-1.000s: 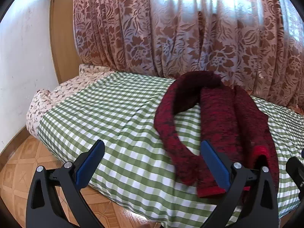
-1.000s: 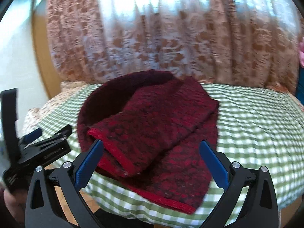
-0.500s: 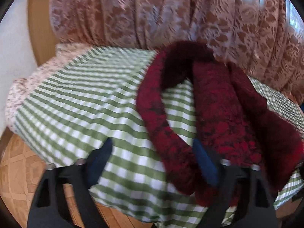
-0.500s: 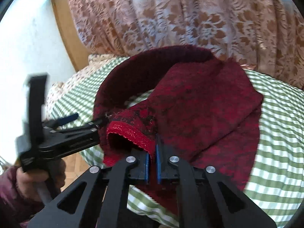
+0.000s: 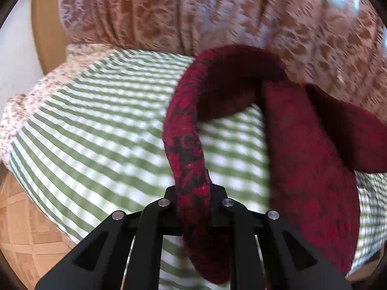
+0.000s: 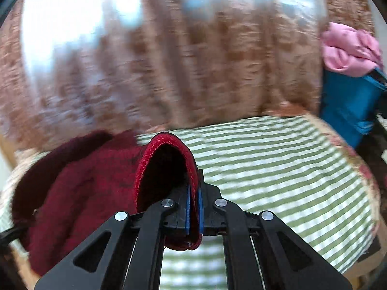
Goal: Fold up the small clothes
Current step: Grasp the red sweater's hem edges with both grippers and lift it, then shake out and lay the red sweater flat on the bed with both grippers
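Both tools clenched on dark red knitted garment (image 5: 309, 159): left tool (image 5: 193, 193) pinches its sleeve, right tool (image 6: 193, 205) its red-edged cuff, over green-checked bed (image 6: 278, 169).

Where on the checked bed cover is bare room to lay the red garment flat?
Left of the red garment, the checked cover is bare up to the floral edge. Its right side is bare too. The middle is crowded.

My bed (image 5: 101, 125) wears a green checked sheet; backlit floral curtains (image 5: 217, 19) hang behind it, above a wooden parquet floor (image 5: 21, 229).
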A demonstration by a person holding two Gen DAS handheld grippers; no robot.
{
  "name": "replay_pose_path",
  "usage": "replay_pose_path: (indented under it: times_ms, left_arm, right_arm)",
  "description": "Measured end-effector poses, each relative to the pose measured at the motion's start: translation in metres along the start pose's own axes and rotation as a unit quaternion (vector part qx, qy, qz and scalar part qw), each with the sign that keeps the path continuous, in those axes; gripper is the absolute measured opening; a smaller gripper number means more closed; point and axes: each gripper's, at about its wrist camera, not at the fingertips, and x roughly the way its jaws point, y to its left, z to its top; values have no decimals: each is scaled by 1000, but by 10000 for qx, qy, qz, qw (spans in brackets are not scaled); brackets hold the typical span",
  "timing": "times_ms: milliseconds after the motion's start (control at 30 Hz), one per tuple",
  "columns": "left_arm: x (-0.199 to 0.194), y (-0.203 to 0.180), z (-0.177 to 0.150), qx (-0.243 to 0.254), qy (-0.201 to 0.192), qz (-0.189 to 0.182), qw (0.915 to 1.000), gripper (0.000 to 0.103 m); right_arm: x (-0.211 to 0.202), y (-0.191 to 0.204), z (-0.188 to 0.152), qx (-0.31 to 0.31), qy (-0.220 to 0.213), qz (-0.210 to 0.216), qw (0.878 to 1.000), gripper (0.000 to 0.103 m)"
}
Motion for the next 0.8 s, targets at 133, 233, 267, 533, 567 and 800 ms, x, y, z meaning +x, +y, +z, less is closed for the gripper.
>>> replay_pose_path:
  times_ms: [133, 233, 267, 533, 567, 800]
  left_arm:
    - [5, 33, 41, -245, -220, 437, 9985, 9]
    - [16, 61, 81, -477, -335, 769, 9953, 10]
    - [20, 67, 93, -525, -345, 844, 9945, 10]
    - [19, 89, 143, -715, -834, 1249, 9861, 67]
    - [17, 87, 140, -728, -826, 1131, 9875, 67]
    - [17, 61, 83, -587, -395, 224, 9972, 75]
  right_arm:
    - [48, -31, 23, 72, 100, -741, 9972, 4]
    - [88, -51, 41, 180, 224, -1211, 9922, 4]
    - [96, -56, 45, 190, 273, -1267, 9914, 4]
    - [91, -58, 38, 241, 233, -1140, 9929, 84]
    - [85, -47, 26, 82, 448, -786, 9959, 84]
    - [70, 37, -92, 313, 2564, 1944, 9463, 77]
